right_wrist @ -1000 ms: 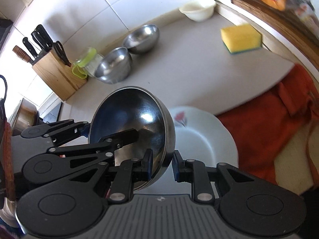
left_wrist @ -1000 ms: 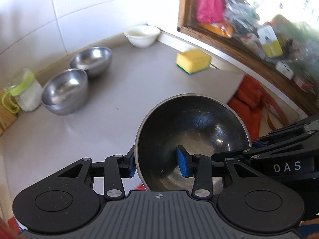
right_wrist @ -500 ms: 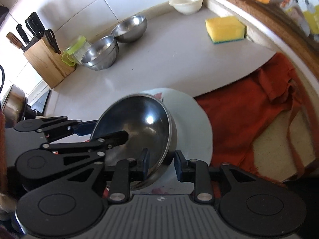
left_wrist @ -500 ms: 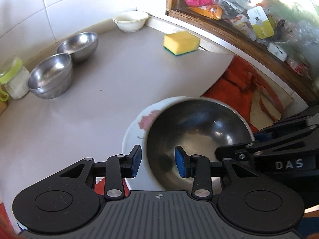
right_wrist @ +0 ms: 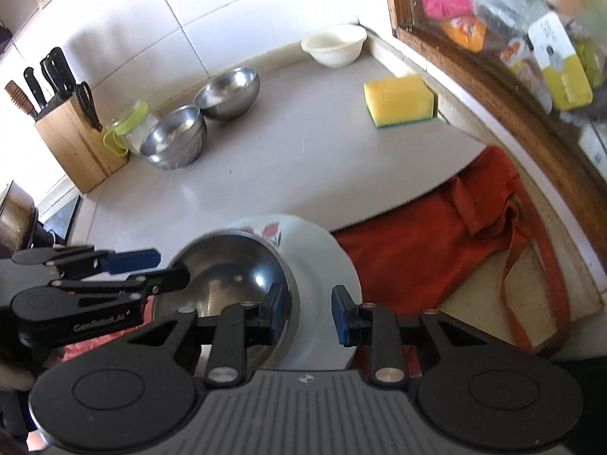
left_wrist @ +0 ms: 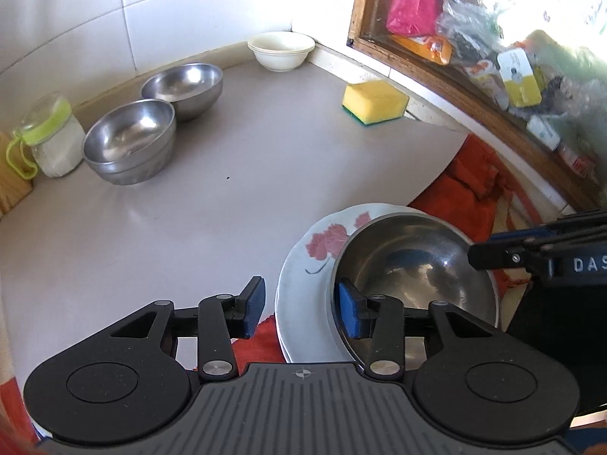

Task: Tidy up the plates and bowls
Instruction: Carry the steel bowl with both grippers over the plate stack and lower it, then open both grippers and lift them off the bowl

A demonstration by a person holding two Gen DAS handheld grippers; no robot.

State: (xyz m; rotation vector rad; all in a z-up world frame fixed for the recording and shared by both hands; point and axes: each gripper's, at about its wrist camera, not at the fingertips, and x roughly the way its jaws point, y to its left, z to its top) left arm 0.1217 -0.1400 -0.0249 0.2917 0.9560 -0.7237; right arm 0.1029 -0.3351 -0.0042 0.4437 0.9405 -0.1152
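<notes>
A steel bowl (left_wrist: 413, 265) rests in a white flowered plate (left_wrist: 307, 276) near the counter's front edge; both show in the right wrist view too, the bowl (right_wrist: 227, 269) and the plate (right_wrist: 322, 265). My left gripper (left_wrist: 299, 311) is open, its jaws astride the bowl's near rim without clamping it. My right gripper (right_wrist: 307, 314) is open, its jaws astride the bowl's right rim. Two stacked steel bowls (left_wrist: 129, 144), a single steel bowl (left_wrist: 186, 87) and stacked white bowls (left_wrist: 280, 51) stand at the back.
A yellow sponge (left_wrist: 373, 100) lies by the window sill. An orange cloth (right_wrist: 436, 242) lies right of the plate. A lidded jar (left_wrist: 49, 140) and a knife block (right_wrist: 72, 132) stand at the back left. A pot (right_wrist: 15, 216) sits far left.
Both grippers lowered the steel bowl onto the flowered plate and opened, letting go of its rim.
</notes>
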